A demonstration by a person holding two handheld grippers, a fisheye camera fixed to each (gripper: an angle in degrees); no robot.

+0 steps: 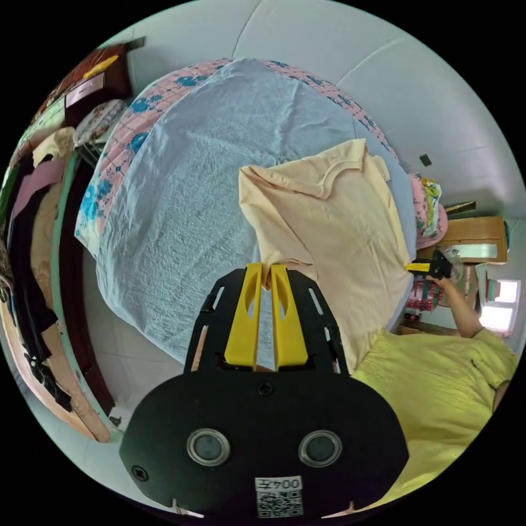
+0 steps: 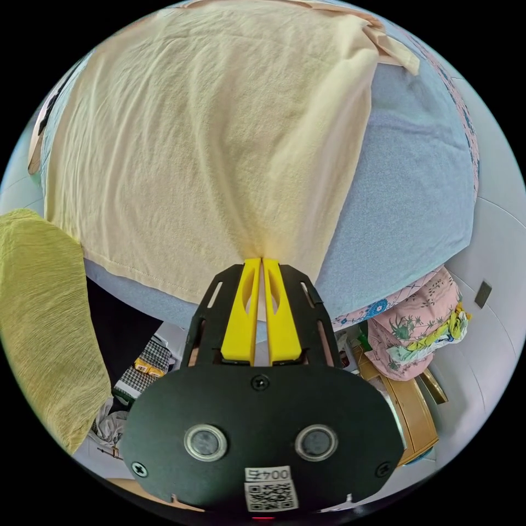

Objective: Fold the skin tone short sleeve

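Observation:
A pale peach short-sleeve shirt (image 1: 329,219) lies spread on a bed covered by a light blue sheet (image 1: 192,192), collar toward the far side. My left gripper (image 1: 267,269) is shut on the shirt's near hem corner, cloth pinched between its yellow jaws. In the left gripper view the right gripper (image 1: 424,267) holds the shirt's other hem corner at the bed's right edge. In the right gripper view the shirt (image 2: 192,137) stretches away from my right gripper (image 2: 262,260), which is shut on its hem.
The person in a yellow top (image 1: 438,383) stands at the bed's near side. A floral quilt (image 1: 126,126) shows under the sheet. Clothes hang on a rack (image 1: 38,219) at left. A floral bundle (image 2: 416,329) and wooden furniture (image 2: 411,405) sit beside the bed.

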